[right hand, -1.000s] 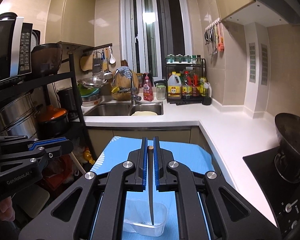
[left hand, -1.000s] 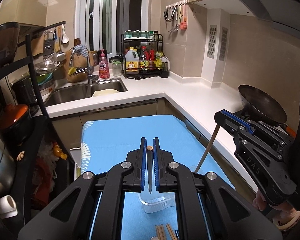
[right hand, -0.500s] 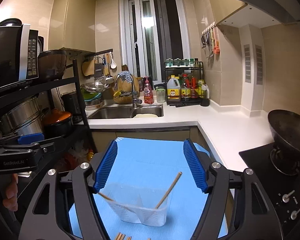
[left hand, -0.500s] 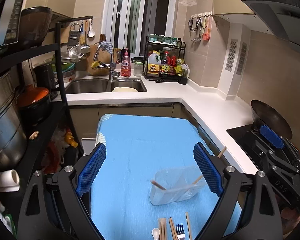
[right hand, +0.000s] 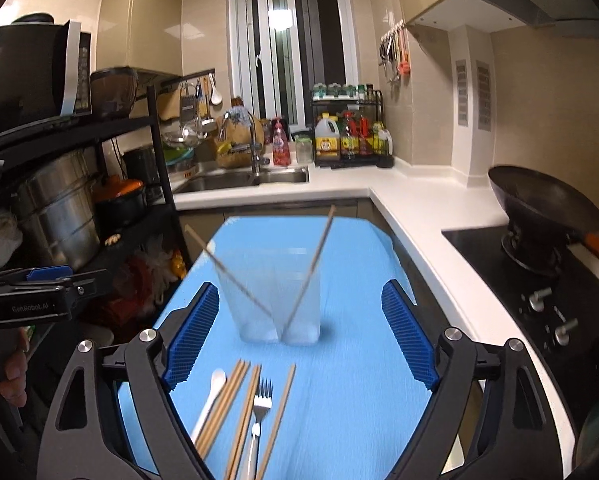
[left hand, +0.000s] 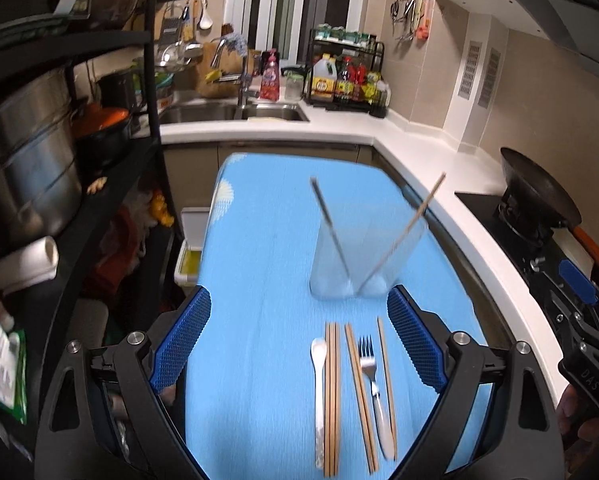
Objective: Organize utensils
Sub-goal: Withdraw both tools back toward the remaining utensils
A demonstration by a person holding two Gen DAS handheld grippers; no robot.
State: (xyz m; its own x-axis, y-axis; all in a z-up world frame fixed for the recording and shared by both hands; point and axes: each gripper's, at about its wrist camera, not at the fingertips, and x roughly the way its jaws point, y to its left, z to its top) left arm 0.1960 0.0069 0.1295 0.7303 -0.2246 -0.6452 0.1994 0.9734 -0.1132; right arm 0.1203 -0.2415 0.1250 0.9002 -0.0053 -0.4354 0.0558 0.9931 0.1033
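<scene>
On the blue-covered worktop (left hand: 259, 240) a clear plastic container (left hand: 363, 256) stood upright, at about twelve o'clock from both tools. Two chopsticks (right hand: 311, 264) already leaned in it, crossing low and fanning out to opposite rims, probably because the wide mouth gave them nothing else to rest on. The left tool (left hand: 299, 344) stood wide with nothing between its blue pads (left hand: 181, 340). The right tool (right hand: 299, 336) was also empty, its jaws opening, with only the container's base showing in the gap beyond them. Neither touched any utensil. The rest lay flat in a neat row near the front edge, at six o'clock of the container: a white spoon (left hand: 318, 384), a tight bundle of wooden chopsticks (left hand: 331, 396), a further pair of chopsticks (left hand: 361, 392), a fork (left hand: 369, 364) and a single chopstick (left hand: 386, 376). Laid parallel with their ends toward the container, they seemed set out so that each could be pinched across its shaft. Most of the sorting looked undone; the spread jaws suited a reach down onto the row. The thin, close-packed sticks might come up together.
</scene>
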